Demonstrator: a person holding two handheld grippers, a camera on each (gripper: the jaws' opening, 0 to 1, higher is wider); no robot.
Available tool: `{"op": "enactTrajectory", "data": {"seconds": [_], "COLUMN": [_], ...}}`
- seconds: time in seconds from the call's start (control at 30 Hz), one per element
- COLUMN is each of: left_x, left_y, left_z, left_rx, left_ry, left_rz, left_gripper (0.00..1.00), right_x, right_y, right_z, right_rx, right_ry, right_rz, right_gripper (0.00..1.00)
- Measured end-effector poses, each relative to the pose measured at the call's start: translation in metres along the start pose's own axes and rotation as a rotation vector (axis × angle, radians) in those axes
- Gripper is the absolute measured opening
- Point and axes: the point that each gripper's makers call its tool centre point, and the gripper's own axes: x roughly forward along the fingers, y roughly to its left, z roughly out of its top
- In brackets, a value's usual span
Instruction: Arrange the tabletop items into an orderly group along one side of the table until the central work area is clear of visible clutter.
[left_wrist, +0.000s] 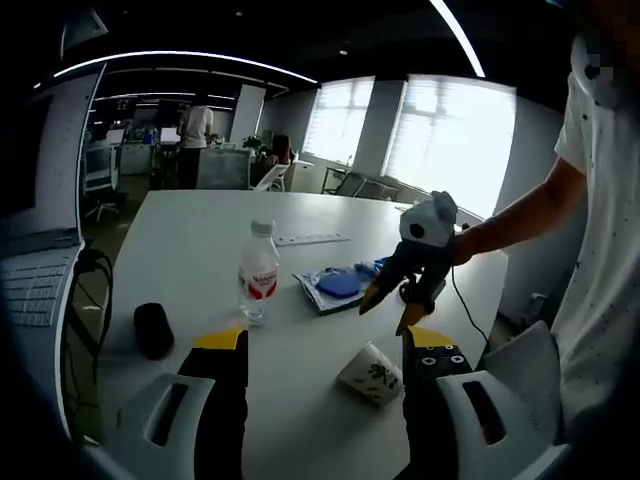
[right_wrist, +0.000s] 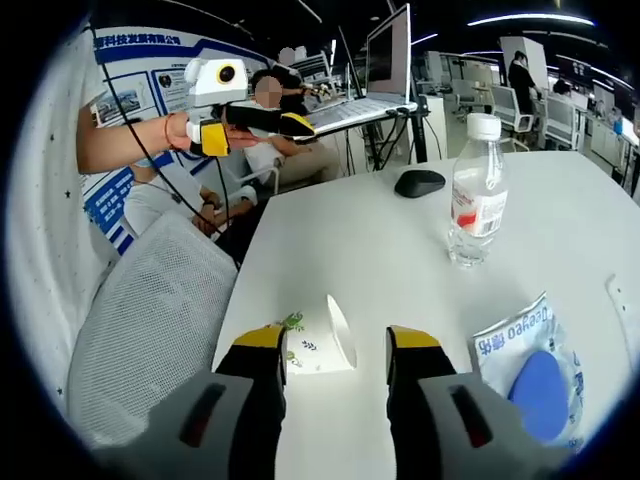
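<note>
On the white table (left_wrist: 200, 230) a clear water bottle (left_wrist: 258, 272) with a red label stands upright. A black mouse (left_wrist: 153, 328) lies to its left, and a blue pad in a plastic bag (left_wrist: 335, 285) to its right. A paper cup (left_wrist: 372, 373) lies on its side. My left gripper (left_wrist: 325, 345) is open, above the near edge. My right gripper (left_wrist: 390, 310) hangs open over the table beyond the cup. From the right gripper (right_wrist: 337, 345), the cup (right_wrist: 320, 340) lies between the jaws, beside the left one, untouched. Bottle (right_wrist: 477, 190), mouse (right_wrist: 419, 182) and bag (right_wrist: 530, 375) lie beyond. The left gripper (right_wrist: 305, 124) is held off the table's edge.
An open laptop (right_wrist: 365, 100) sits on a stand past the table's end, with cables (left_wrist: 85, 265) hanging there. A white mesh chair (right_wrist: 150, 310) stands against the table's side. A flat white strip (left_wrist: 310, 239) lies farther up the table. People are in the office behind.
</note>
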Motion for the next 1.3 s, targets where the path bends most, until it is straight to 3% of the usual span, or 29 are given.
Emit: {"op": "enactTrajectory", "data": {"seconds": [0.4, 0.83, 1.3], "left_x": [-0.008, -0.015, -0.017], "left_y": [-0.004, -0.012, -0.013], "left_z": [-0.007, -0.018, -0.021], "left_rx": [-0.015, -0.047, -0.052], "left_ry": [-0.003, -0.008, -0.013], "left_rz": [0.021, 0.036, 0.04], "left_gripper": [0.63, 0.64, 0.63], "right_x": [0.022, 0.038, 0.032], "right_y": [0.006, 0.012, 0.03], "right_z": [-0.015, -0.02, -0.019], "right_rx": [-0.009, 0.018, 0.015], "right_ry": [0.133, 0.216, 0.241], "right_rz": [0.182, 0.33, 0.405], "right_gripper": [0.26, 0.18, 0.07]}}
